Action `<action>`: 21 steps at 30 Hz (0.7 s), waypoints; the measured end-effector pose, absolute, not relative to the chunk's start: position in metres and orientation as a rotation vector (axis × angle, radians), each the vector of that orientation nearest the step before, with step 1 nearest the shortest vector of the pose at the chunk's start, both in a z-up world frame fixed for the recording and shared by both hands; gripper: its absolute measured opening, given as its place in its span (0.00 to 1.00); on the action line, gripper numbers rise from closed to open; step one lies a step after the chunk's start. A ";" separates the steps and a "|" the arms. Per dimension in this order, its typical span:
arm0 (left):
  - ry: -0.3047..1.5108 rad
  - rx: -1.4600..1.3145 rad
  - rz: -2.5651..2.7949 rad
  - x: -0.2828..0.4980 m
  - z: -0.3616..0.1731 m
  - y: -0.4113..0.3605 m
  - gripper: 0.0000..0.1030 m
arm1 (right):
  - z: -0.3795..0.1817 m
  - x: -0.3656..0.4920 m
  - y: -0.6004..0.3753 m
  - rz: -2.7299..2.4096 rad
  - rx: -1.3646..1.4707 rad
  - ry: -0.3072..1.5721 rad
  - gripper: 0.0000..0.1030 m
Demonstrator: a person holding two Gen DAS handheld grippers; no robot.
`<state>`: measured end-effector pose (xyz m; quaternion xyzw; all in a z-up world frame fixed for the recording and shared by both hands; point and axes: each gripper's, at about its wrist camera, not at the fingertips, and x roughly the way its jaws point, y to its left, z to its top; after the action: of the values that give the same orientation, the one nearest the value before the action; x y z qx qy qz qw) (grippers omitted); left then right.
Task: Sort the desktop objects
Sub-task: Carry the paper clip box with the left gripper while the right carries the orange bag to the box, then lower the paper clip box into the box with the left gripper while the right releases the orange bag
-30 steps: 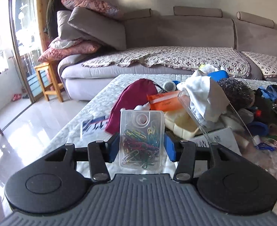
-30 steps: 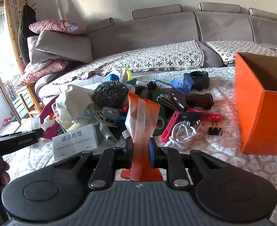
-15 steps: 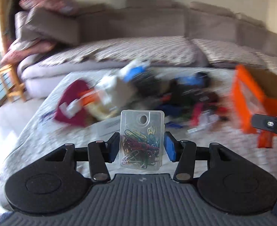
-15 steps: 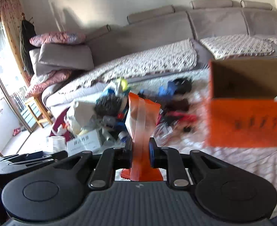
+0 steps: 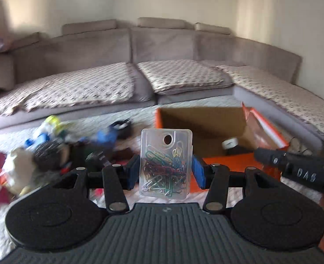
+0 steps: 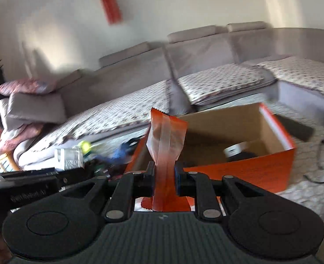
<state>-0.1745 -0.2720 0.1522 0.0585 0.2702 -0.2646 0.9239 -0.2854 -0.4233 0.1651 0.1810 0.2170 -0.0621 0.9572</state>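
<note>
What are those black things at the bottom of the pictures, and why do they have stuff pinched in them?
They are grabbers, a bit like big tongs. A person holds one in each hand, and each has a small camera looking forward along its two fingers, so each picture comes from one grabber.

In the left-hand picture, the left gripper is shut on a clear box of colourful paper clips. In the right-hand picture, the right gripper is shut on an orange packet.

In front of both, on the patterned table, sits an open orange cardboard box with a few things already inside. To the left lies a blurry pile of clutter waiting to be sorted. Behind everything is a grey sofa. Both items look headed for the box.
</note>
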 end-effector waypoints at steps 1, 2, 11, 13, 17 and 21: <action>0.543 0.122 -0.551 -0.170 0.153 -0.280 0.48 | 0.164 -0.284 -0.428 -0.139 0.372 0.434 0.15; 0.538 0.117 -0.556 -0.164 0.153 -0.288 0.48 | 0.163 -0.282 -0.432 -0.150 0.376 0.430 0.15; 0.568 0.123 -0.541 -0.101 0.123 -0.323 0.48 | 0.144 -0.231 -0.459 -0.222 0.384 0.427 0.15; 0.629 0.122 -0.533 -0.088 0.117 -0.324 0.48 | 0.141 -0.223 -0.465 -0.218 0.389 0.441 0.15; 0.704 0.179 -0.542 -0.071 0.109 -0.336 0.48 | 0.136 -0.207 -0.476 -0.219 0.390 0.499 0.15; 0.788 0.202 -0.548 -0.053 0.102 -0.346 0.48 | 0.132 -0.182 -0.489 -0.232 0.388 0.607 0.15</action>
<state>-0.0527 -0.3455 0.1015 0.0972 0.3783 -0.2631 0.8822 -0.1824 -0.4892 0.1321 0.1896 0.2963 -0.1134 0.9292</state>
